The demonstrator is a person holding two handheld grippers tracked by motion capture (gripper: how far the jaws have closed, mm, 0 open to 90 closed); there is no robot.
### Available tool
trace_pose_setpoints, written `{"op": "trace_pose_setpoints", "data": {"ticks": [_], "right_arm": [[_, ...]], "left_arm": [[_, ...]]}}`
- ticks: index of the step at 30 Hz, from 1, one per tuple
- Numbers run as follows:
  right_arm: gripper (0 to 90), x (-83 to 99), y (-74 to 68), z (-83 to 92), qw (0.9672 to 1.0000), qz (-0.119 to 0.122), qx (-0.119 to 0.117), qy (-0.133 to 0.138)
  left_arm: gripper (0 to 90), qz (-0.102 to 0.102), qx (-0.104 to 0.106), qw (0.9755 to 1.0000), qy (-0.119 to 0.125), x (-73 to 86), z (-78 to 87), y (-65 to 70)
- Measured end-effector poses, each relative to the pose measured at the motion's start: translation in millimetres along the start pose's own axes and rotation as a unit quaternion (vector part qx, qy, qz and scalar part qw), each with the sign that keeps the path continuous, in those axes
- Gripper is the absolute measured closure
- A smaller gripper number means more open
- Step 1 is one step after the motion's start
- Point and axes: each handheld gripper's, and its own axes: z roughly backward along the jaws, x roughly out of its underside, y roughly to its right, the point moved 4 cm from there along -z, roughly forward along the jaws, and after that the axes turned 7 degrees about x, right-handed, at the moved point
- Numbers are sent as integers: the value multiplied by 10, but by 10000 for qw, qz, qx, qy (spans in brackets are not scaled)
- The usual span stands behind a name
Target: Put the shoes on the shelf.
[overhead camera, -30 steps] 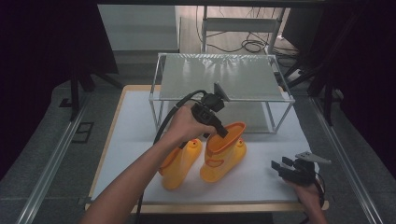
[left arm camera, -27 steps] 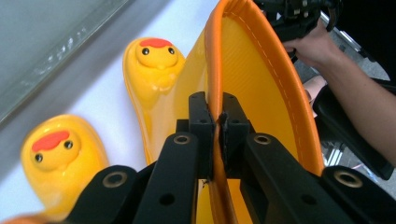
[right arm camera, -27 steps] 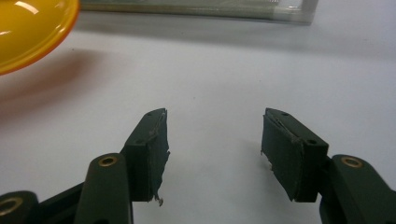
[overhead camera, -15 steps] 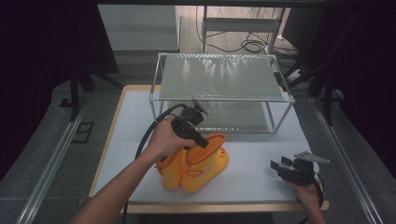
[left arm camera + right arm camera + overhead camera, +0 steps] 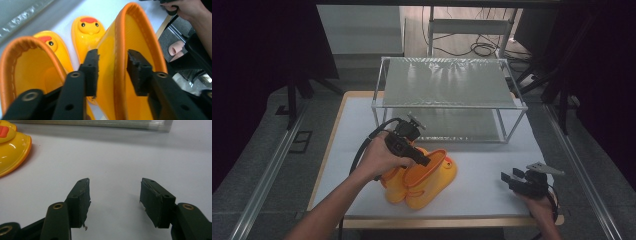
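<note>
Two yellow duck-faced rubber boots with orange rims stand side by side at the front middle of the white table [image 5: 482,165]. My left gripper [image 5: 424,161] is over the right boot [image 5: 439,175], beside the left boot [image 5: 394,189]. In the left gripper view my left gripper [image 5: 112,72] straddles the right boot's orange rim [image 5: 120,37]; its jaws have just been opening, and the pads [image 5: 91,71] stand off the rim. The other boot [image 5: 32,67] is at the left. My right gripper [image 5: 510,179] rests open at the front right, and in its own view the right gripper [image 5: 115,200] holds nothing.
A metal-framed two-shelf rack [image 5: 447,82] stands at the back of the table. The table's front edge [image 5: 452,220] runs just below the boots. A boot toe [image 5: 12,147] shows left of my right gripper. Dark floor and cables lie beyond the table.
The left hand carried the right boot down and to the left, up against the other boot. Its jaws then opened off the rim. The right hand kept still.
</note>
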Motion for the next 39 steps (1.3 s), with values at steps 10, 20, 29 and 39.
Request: {"op": "trace_pose_setpoints", "data": {"ticks": [10,20,29,39], "right_arm": [[402,3,6,2,10000,-10,-6,-17],[400,4,-4,-6,10000,6,-12,-45],[400,5,-4,-10,10000,-5,0,-48],[398,6,1,-15,9999,-52,-17,-107]], "left_arm": [[474,21,-89,9994,333,-34,326,54],[407,134,-178,9996,165,124,372,-40],[360,171,-168,9997,-75,149,239,-66],[350,246,-386,9982,-397,116,-26,-115]]}}
